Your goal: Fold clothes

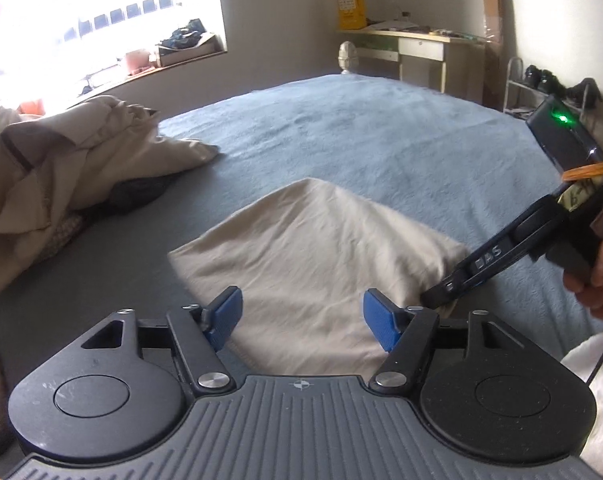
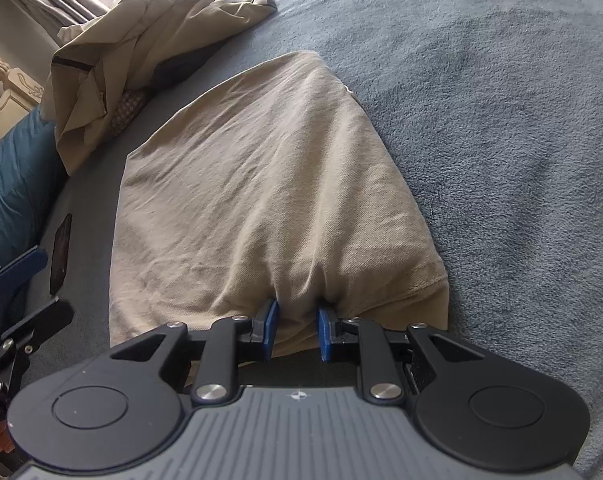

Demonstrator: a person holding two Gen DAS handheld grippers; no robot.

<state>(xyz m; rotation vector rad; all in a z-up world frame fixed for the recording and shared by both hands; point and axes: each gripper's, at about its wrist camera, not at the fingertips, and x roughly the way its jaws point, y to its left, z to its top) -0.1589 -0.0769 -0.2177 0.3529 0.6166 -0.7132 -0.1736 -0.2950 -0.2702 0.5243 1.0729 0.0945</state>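
Right now my right gripper (image 2: 297, 330) pinches a bunched fold at the near edge of the folded beige garment (image 2: 257, 184), its blue pads (image 2: 268, 328) drawn in close on the cloth. That garment lies flat on the blue-grey blanket (image 2: 501, 120) covering the bed. My left gripper (image 1: 301, 316) hovers over the same garment with its jaws spread wide, holding nothing. A crumpled heap of beige clothes (image 1: 53, 184) sits off to the left, apart from the folded piece.
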